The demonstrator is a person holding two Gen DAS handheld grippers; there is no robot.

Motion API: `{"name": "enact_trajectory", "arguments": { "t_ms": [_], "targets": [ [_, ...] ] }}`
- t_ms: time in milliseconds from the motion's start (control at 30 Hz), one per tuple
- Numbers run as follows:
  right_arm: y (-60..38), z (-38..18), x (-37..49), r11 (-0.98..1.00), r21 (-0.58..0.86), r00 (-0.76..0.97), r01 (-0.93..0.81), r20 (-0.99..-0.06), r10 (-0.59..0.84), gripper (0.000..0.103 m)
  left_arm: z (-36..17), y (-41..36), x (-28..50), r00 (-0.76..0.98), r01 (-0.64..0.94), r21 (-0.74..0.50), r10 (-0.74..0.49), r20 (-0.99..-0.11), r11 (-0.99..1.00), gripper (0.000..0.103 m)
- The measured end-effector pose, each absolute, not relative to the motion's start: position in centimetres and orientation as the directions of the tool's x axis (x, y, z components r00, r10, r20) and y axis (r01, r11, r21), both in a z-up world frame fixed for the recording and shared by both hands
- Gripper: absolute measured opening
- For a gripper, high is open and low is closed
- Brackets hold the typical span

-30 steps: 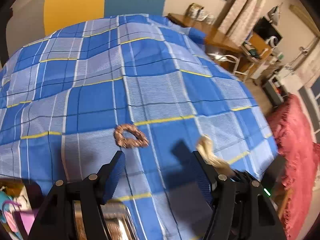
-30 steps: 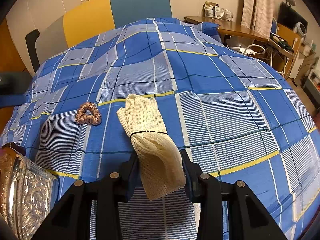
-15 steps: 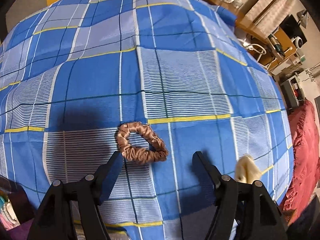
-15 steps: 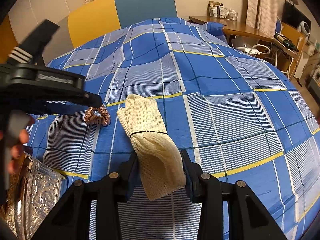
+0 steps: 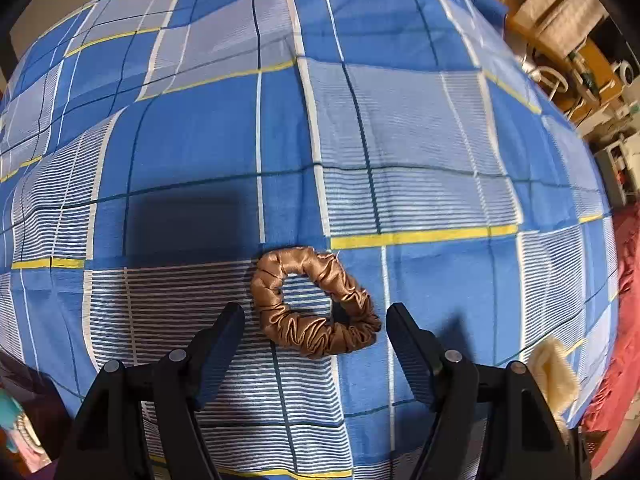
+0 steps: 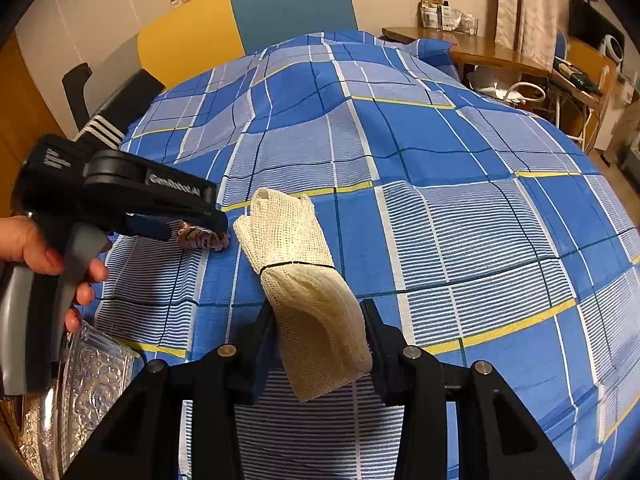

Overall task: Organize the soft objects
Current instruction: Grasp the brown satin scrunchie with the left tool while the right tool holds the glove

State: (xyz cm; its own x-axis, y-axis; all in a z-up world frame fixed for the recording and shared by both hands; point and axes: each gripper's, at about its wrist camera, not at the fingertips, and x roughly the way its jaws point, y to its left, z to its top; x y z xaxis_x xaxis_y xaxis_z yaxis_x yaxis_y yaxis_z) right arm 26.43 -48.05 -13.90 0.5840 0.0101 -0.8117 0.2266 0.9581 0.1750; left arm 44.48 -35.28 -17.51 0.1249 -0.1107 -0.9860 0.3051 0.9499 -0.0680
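This is a bedroom in a home. A bed fills most of both views, spread with a blue, white and yellow checked cover (image 6: 440, 220), and a yellow and teal headboard (image 6: 248, 28) stands at its far edge. Beyond the far right corner are a wooden desk (image 6: 472, 50), long curtains (image 6: 524, 8) and a cluttered shelf (image 5: 580, 80).
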Motion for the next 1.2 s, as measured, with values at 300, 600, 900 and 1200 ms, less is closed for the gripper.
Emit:
{"name": "enact_trajectory", "arguments": {
  "t_ms": [300, 600, 900, 1200],
  "targets": [
    [-48.4, -13.8, 26.4, 0.954, 0.184, 0.587, 0.236, -0.81, 0.011, 0.041, -19.4, -36.4, 44.9, 0.089, 0.333, 0.002, -0.03, -0.996, 0.943, 0.073],
    [-48.7, -13.8, 26.4, 0.947, 0.202, 0.584, 0.248, -0.811, 0.02, 0.041, -18.9, -36.6, 44.6, 0.12, 0.335, 0.01, -0.032, -0.992, 0.942, 0.042],
    [-49.0, -14.1, 26.6, 0.944, 0.207, 0.577, 0.258, -0.817, 0.021, 0.041, -16.7, -37.6, 42.5, 0.225, 0.382, 0.039, -0.052, -0.973, 0.923, 0.016],
    [-50.0, -14.5, 26.6, 0.937, 0.214, 0.578, 0.274, -0.816, 0.017, 0.041, -9.4, -35.3, 38.9, 0.317, 0.366, -0.075, -0.2, -0.927, 0.928, 0.016]
  ]
}}
